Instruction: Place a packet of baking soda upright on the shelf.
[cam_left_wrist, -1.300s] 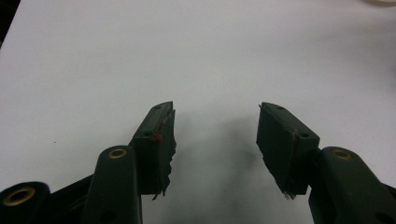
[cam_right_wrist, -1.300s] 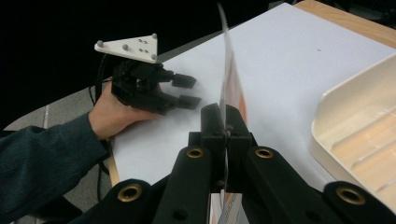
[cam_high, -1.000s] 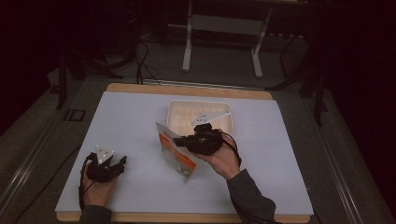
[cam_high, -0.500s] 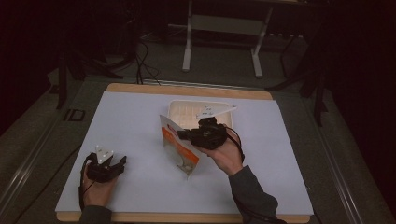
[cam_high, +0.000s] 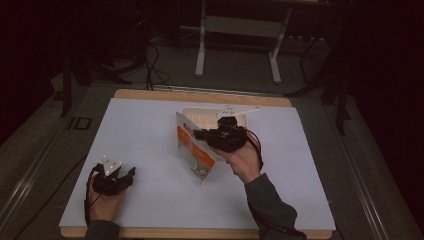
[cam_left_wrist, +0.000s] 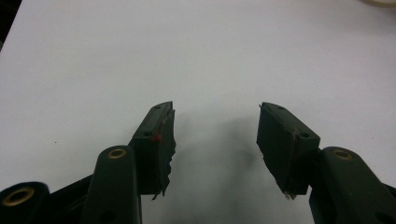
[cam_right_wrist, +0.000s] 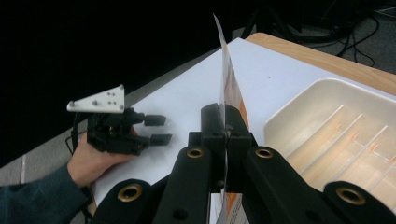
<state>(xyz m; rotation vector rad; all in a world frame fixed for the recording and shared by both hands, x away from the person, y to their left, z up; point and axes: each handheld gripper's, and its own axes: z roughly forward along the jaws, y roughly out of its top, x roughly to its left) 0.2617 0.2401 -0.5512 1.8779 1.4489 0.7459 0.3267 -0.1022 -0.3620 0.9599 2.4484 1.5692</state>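
Right tongs (cam_high: 200, 135) clamped on orange-and-white packet (cam_high: 192, 150), lifted farther toward cream tray (cam_high: 200, 116) — likely bound there; left tongs (cam_left_wrist: 215, 140) agape, idle on desk (cam_high: 150, 130).

Overhead looks forward; claw cameras share table (cam_high: 150, 130).

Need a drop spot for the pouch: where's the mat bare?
Bare: the mat's left half, between the left gripper and the far edge, and its right strip beyond the right gripper. Crowded: the middle, with pouch and tray.
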